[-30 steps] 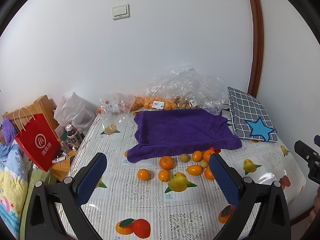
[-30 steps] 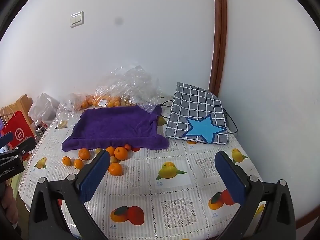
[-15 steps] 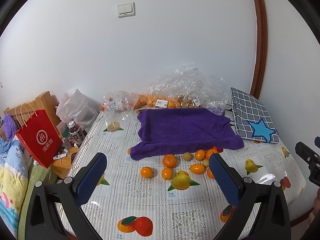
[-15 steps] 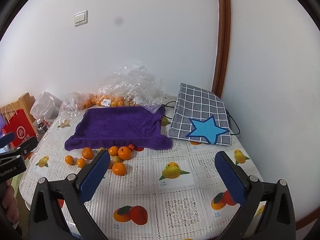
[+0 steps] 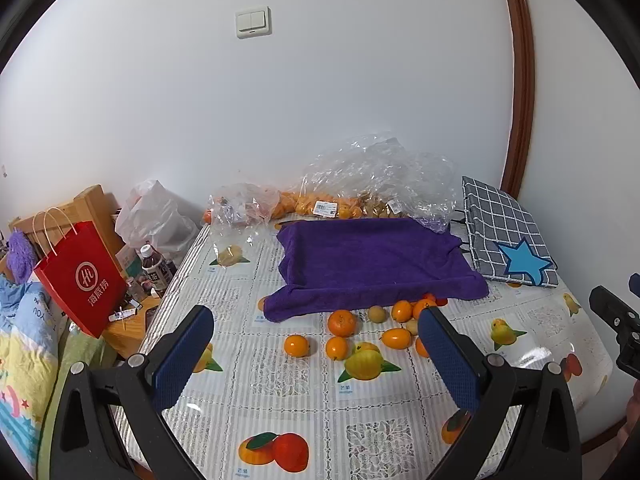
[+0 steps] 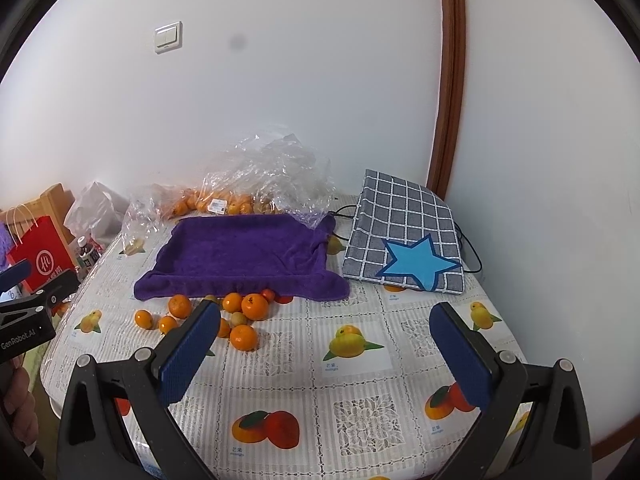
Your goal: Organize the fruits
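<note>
Several loose oranges (image 5: pixel 341 322) and small yellowish fruits (image 5: pixel 376 313) lie on the fruit-print tablecloth just in front of a purple towel (image 5: pixel 372 260) draped over a tray. The same cluster of oranges (image 6: pixel 254 306) and towel (image 6: pixel 244 254) show in the right wrist view. My left gripper (image 5: pixel 316 344) is open and empty, above the table's near side, short of the fruit. My right gripper (image 6: pixel 326 340) is open and empty, to the right of the fruit.
Clear plastic bags (image 5: pixel 380 176) with more oranges lie against the back wall. A grey checked bag with a blue star (image 5: pixel 508 236) lies at the right, with a black cable (image 6: pixel 468 240) behind it. A red paper bag (image 5: pixel 82 280) and bottles stand off the table's left edge.
Both grippers have tilted up and drawn back slightly, so the table sits lower in both views. Both stay open. No fruit has moved.
</note>
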Demonstrator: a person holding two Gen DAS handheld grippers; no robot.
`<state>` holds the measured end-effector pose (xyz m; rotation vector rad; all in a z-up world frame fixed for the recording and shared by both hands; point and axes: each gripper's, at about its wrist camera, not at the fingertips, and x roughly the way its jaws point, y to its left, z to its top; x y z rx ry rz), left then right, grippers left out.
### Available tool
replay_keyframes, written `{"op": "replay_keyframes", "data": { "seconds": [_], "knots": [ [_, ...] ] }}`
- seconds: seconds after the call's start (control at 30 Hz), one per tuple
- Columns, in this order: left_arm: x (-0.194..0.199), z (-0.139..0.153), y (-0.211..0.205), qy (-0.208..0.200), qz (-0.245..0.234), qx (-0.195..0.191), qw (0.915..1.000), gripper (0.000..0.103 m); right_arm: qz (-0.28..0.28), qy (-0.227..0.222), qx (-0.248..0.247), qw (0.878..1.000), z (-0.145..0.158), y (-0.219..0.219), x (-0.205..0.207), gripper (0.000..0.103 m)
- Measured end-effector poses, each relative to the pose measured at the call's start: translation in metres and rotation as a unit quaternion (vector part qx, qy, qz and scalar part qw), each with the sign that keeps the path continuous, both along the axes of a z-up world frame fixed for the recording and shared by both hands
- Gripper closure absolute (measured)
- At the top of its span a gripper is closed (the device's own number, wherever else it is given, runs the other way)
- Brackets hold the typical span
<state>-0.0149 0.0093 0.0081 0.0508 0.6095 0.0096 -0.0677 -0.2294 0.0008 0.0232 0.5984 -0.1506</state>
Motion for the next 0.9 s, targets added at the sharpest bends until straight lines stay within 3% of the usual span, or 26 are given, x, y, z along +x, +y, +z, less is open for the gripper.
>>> {"op": "replay_keyframes", "data": {
  "seconds": [0.9],
  "knots": [
    [-0.0007, 0.0002, -0.0016, 0.000, 0.001, -0.001, 1.0000, 0.000, 0.002, -0.001, -0.004, 1.000, -0.0013, 0.0039, -0.0032, 0.000]
  ]
}}
